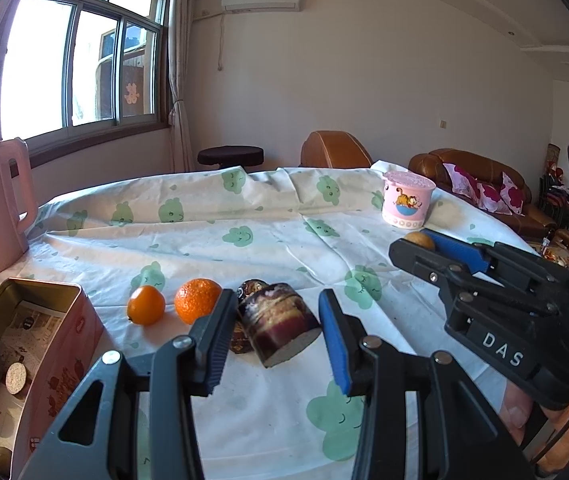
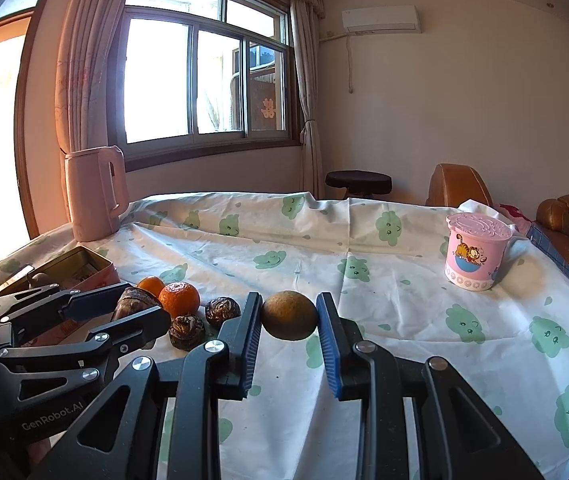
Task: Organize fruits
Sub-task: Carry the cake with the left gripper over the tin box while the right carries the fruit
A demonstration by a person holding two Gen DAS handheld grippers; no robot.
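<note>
Two grippers among fruit on the cloth-covered counter

Left of the left gripper (image 1: 274,330) sits the open tin (image 1: 50,330); its spread jaws flank, without touching, a dark cut sugarcane piece (image 1: 280,324), two oranges (image 1: 172,304) just beyond-left. To its right, the right gripper (image 2: 289,322) pinches a brownish round fruit (image 2: 289,315).

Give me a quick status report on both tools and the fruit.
Right tool shut on round brownish-green fruit, lifted. Left tool open around dark purple sugarcane chunk on the cloth. Open pink metal tin at left; path unobstructed.
</note>
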